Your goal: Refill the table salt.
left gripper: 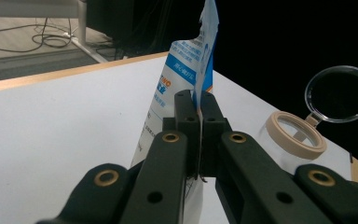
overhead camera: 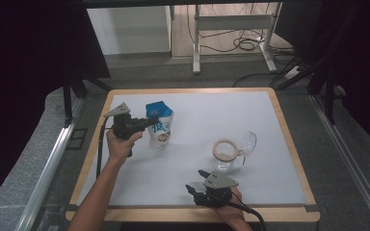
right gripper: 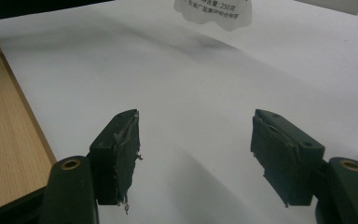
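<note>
A blue and white pouch (overhead camera: pixel 160 130) stands upright on the white table top (overhead camera: pixel 197 110), left of centre. My left gripper (overhead camera: pixel 146 122) comes at it from the left and is shut on the pouch's side edge. In the left gripper view the jaws (left gripper: pixel 196 105) pinch the thin pouch (left gripper: pixel 179 70) between them. A clear jar (overhead camera: pixel 223 155) with a beige rim and its hinged clear lid (overhead camera: pixel 248 141) flipped open sits right of centre, as the jar (left gripper: pixel 292 135) also shows beyond the pouch. My right gripper (overhead camera: pixel 196 180) rests open near the front edge, nothing between its jaws (right gripper: pixel 193 140).
The table has a wooden border (overhead camera: pixel 291 144). The pouch's lower edge (right gripper: pixel 214 11) shows far ahead of the right gripper. A metal desk frame (overhead camera: pixel 231 29) and cables stand on the floor beyond the table.
</note>
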